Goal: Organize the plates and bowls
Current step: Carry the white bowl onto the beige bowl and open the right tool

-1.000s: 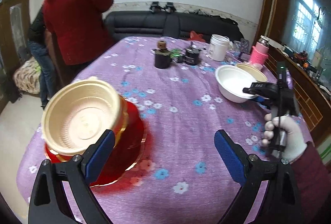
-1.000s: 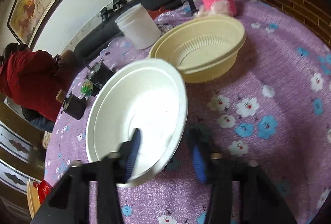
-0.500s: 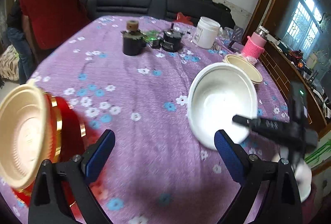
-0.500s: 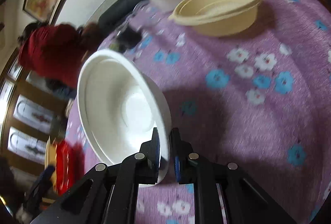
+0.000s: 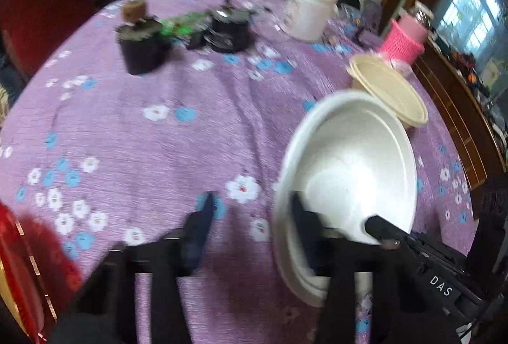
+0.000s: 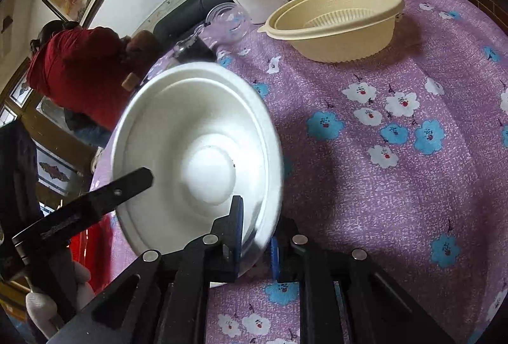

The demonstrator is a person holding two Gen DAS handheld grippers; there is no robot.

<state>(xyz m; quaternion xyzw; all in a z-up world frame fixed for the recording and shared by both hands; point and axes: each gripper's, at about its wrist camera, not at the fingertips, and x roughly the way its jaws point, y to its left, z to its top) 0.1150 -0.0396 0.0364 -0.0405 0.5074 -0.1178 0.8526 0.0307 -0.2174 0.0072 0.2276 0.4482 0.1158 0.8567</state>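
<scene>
A white bowl (image 5: 349, 172) is tilted up off the purple flowered tablecloth (image 5: 158, 137). My right gripper (image 6: 255, 236) is shut on its near rim and shows in the left wrist view as a black finger (image 5: 381, 228) at the bowl's lower edge. My left gripper (image 5: 252, 226) straddles the bowl's opposite rim, one finger inside and one outside. Its jaws are closing, and the outer pad is still apart from the rim. In the right wrist view, a left finger (image 6: 133, 182) reaches over the white bowl (image 6: 197, 153). A cream bowl (image 6: 336, 23) sits behind.
Red plates (image 5: 19, 264) lie at the table's left edge. At the back stand a white tub (image 5: 308, 14), a pink-sleeved bottle (image 5: 403, 39) and two dark pots (image 5: 143, 45). A person in red (image 6: 79, 74) stands beyond the table. A wooden cabinet (image 5: 460, 109) runs along the right.
My left gripper swung right, from the red plates to the white bowl, and its jaws narrowed. My right gripper shut on the bowl's rim and tipped the bowl up.
</scene>
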